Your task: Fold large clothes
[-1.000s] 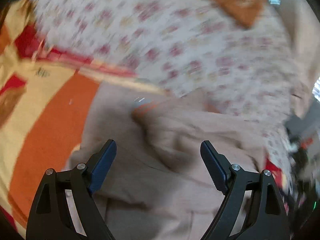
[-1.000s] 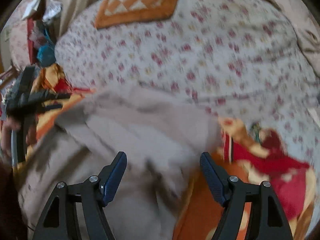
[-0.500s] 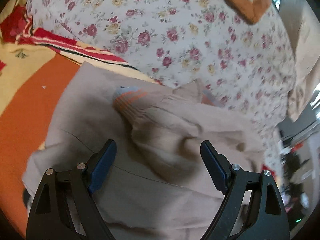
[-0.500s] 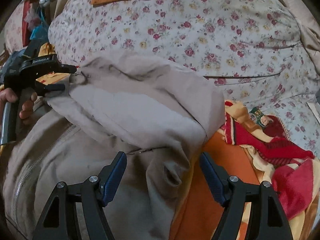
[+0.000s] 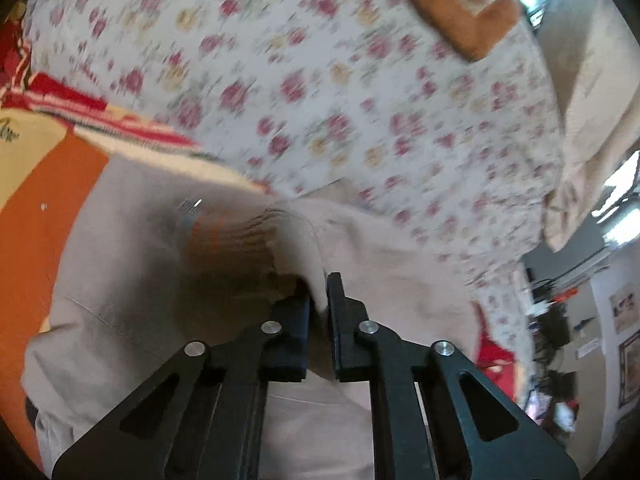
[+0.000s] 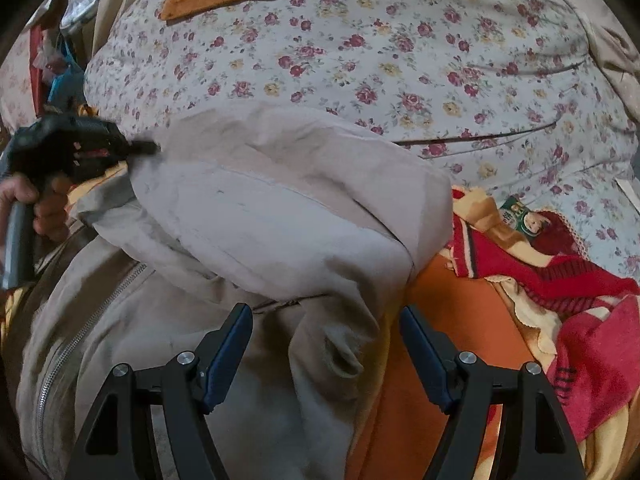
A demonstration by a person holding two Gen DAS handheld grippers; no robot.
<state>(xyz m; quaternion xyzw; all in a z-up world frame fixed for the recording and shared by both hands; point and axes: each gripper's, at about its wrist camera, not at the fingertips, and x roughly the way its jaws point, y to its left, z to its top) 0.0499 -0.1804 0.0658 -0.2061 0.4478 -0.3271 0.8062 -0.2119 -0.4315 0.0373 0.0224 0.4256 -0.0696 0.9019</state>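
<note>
So the beige jacket (image 6: 256,216) is lying on the orange blanket (image 6: 452,320) on the bed, right up against the floral duvet (image 6: 400,48), zipper (image 6: 76,344) running down its left side in the right wrist view. The left gripper (image 5: 319,300) has its jaws pinched tight on a ridge of jacket fabric near the ribbed cuff (image 5: 240,236), and from the other camera the same left gripper (image 6: 150,146) looks to be biting the edge of the sleeve part that's folded over the body. The right gripper (image 6: 326,344) hangs just over the lower jacket with its jaws wide apart, holding nothing. Looks like a sleeve fold in progress. Best bet is probably for the left one to carry its pinch low and flat across the body so the layer doesn't balloon, while the right one clamps or pins the bunched fabric near the hem to stop the whole thing sliding on the blanket. Left view is blurry, so how much cloth is in the pinch is hard to say.
</note>
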